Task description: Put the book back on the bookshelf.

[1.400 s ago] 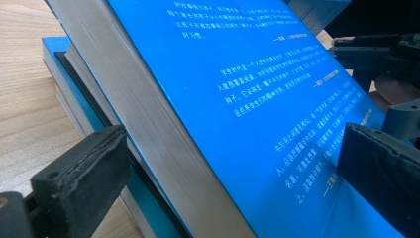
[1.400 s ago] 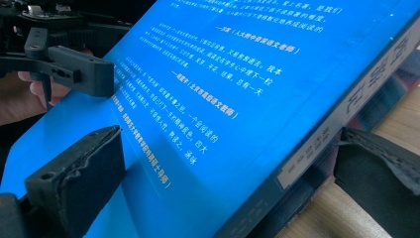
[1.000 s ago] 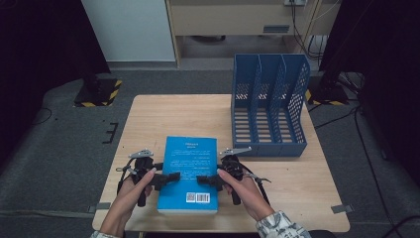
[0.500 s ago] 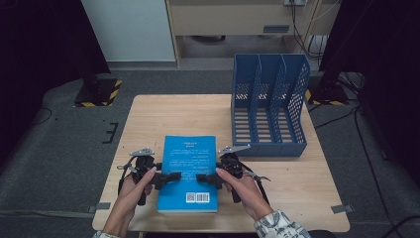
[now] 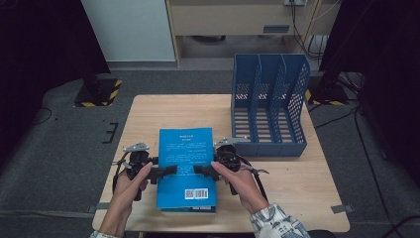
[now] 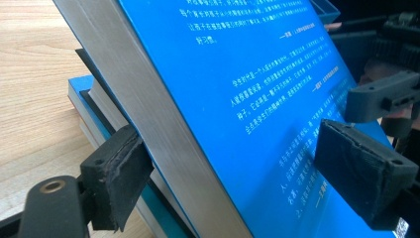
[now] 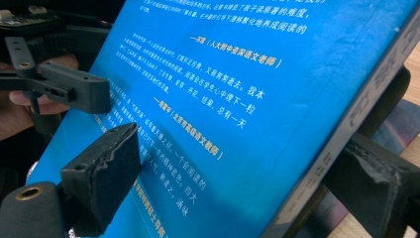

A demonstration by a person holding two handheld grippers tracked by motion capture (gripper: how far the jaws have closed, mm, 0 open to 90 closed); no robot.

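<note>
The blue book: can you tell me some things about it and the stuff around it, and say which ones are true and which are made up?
1. Both grippers grasp the top blue book, left gripper and right gripper at opposite edges. True.
2. The book has been put in the blue file rack. False: the rack's slots stand empty, and the book is over the table in front of the person.
3. Another book lies under the held one. True.
4. The book's cover is red. False: it is blue with white print.
5. A barcode sits near the book's edge closest to the person. True.
</note>
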